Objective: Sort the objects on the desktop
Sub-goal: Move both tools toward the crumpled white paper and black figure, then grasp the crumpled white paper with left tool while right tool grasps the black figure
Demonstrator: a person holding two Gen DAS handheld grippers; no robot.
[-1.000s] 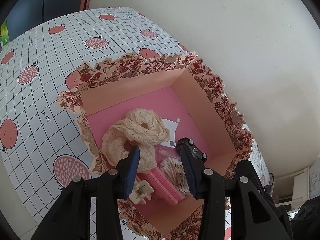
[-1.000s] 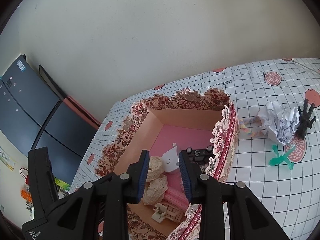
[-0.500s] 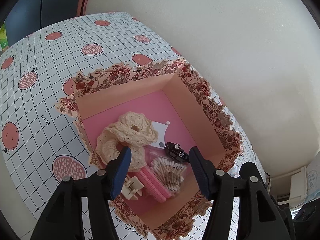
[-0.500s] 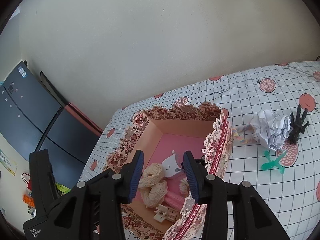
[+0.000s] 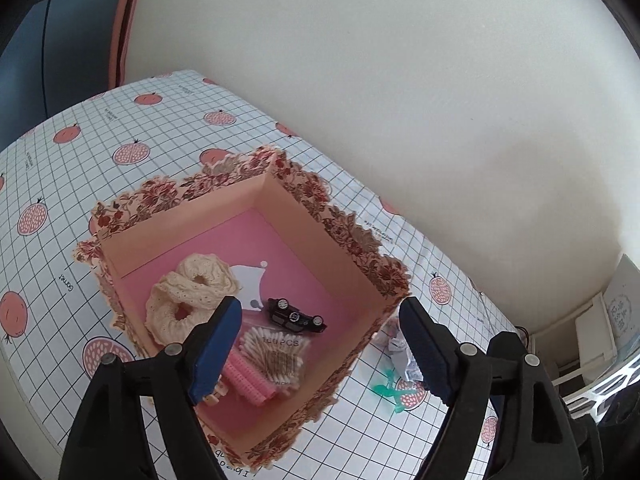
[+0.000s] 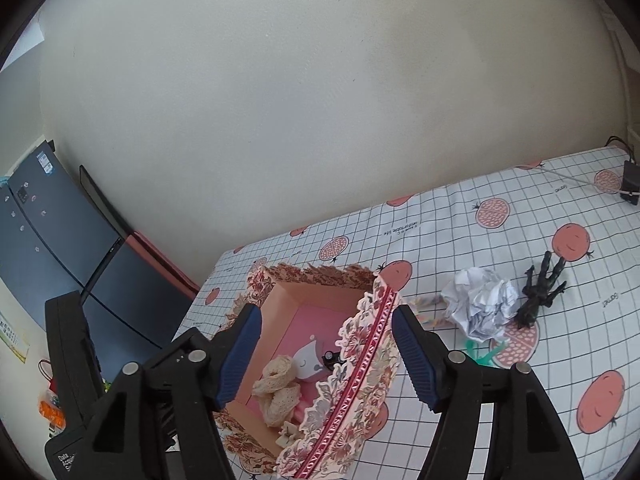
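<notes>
Both the left tongs and right tongs are opening, empty, above the floral box (toy car lies inside) on the worktop.

A home room: fruit-print tablecloth, dark fridge beside a plain wall

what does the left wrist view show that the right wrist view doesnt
Only the left wrist view shows the bag of cotton swabs and the pink hair rollers in the box, and the toy car in full.

Only the right wrist view shows the black hand figure, the dark cabinet and the whole crumpled paper ball.

Both show the floral box, the cream scrunchies, the green plastic piece and open, empty tongs.
</notes>
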